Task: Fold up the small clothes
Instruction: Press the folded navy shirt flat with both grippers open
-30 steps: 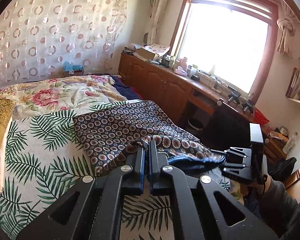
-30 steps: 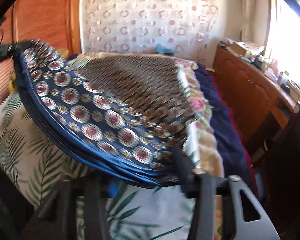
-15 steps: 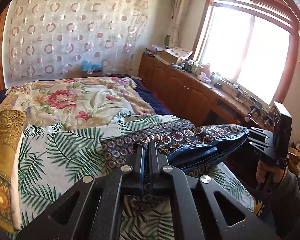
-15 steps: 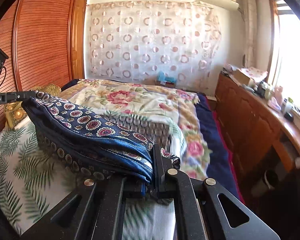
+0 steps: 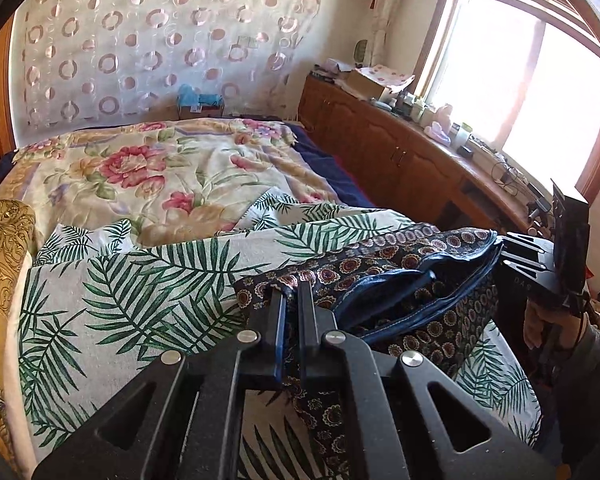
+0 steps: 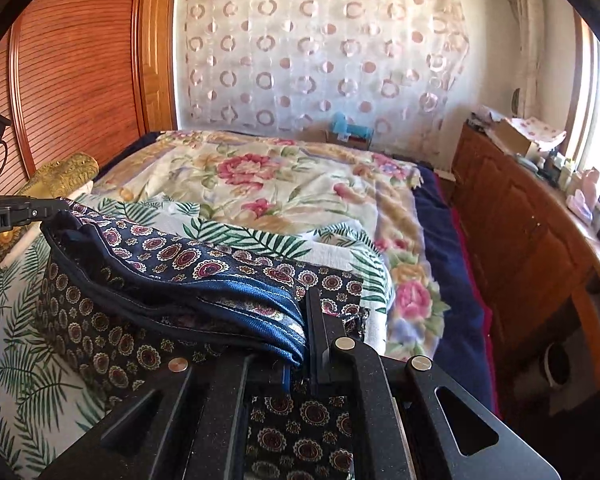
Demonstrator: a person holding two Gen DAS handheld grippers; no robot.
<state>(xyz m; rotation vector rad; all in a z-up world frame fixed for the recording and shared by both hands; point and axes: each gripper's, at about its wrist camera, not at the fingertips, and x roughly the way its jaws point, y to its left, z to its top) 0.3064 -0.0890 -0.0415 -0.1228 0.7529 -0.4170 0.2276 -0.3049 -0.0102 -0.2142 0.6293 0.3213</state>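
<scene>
Both grippers clamped on one garment [image 5: 416, 280], a dark blue patterned piece with a blue hem, held stretched between them above the bed [image 5: 148, 176]. Left gripper [image 5: 290, 300]: fingers closed on one end of the cloth, fabric bunched around the tips. Right gripper [image 6: 304, 320]: fingers closed on the opposite end, with several blue-edged layers stacked against the left finger. Same right gripper visible at the far side of the left wrist view [image 5: 516, 252], gripping the hem where the layers meet. Same left gripper visible at the left edge of the right wrist view [image 6: 40, 212], pinching the far corner. Garment status: doubled over at least once, judging by the parallel hem lines and layered edges; lower portion hanging down and touching the palm-leaf sheet [image 5: 112, 300]. Exact garment type: not determinable from these views. Progress estimate: partway through the fold. Done: both ends gathered and layers aligned along the top edge. Remaining, as a judgement: lowering onto the sheet, laying flat, one more fold if needed, smoothing, release. No other small clothes in view, folded or unfolded, so overall count unknown. Caution: layers loose at the middle; sagging likely to spoil alignment when lowered.
</scene>
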